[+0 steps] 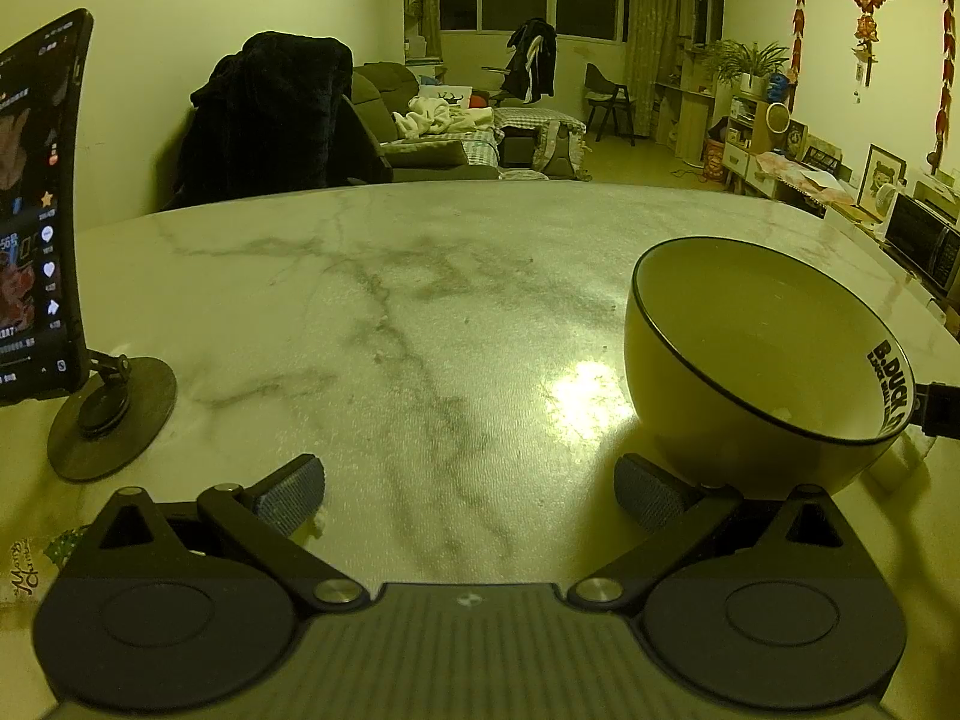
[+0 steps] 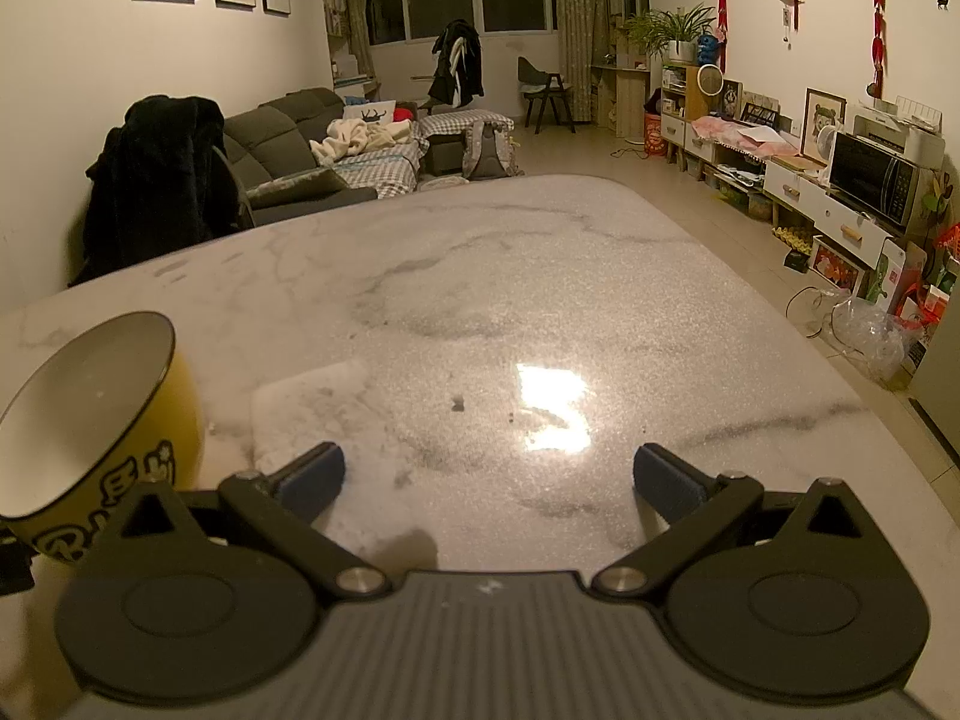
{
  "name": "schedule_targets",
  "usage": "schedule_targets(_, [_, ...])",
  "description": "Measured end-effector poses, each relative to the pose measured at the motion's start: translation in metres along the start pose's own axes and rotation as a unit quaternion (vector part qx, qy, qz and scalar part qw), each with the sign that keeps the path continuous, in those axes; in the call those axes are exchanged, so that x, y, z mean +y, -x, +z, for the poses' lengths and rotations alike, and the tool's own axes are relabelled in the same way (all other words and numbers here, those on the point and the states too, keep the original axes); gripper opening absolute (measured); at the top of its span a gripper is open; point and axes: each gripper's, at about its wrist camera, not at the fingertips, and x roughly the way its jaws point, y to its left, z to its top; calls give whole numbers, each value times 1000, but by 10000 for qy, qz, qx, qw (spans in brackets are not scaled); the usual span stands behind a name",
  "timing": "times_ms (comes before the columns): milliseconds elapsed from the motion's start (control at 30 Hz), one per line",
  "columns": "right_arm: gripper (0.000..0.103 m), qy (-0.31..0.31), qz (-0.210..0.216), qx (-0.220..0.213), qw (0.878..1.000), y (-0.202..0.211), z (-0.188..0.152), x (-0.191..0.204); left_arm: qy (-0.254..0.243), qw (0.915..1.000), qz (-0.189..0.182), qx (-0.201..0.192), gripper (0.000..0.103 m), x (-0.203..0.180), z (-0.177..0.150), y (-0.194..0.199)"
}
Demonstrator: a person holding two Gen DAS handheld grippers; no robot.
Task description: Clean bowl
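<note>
left gripper (image 1: 470, 491) spread wide and empty, right gripper (image 2: 488, 479) likewise, bowl (image 1: 762, 354) seated on marble table (image 1: 390, 312) between them, base hidden, lettering cut off, phone (image 1: 36, 210) partly cropped

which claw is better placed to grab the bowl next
Probably the left claw: open, with the bowl just beyond its right fingertip. The right claw, also open, sees the bowl off at its far left edge.
</note>
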Motion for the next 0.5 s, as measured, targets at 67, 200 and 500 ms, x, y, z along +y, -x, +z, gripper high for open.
schedule_targets(67, [103,4,-3,3,10000,0,0,0,1,10000,-1,2,103,0,0,0])
schedule_targets(200, [103,11,-9,8,10000,0,0,0,3,10000,-3,5,103,0,0,0])
schedule_targets(500, [103,16,-13,10,10000,0,0,-1,2,10000,-5,5,103,0,0,0])
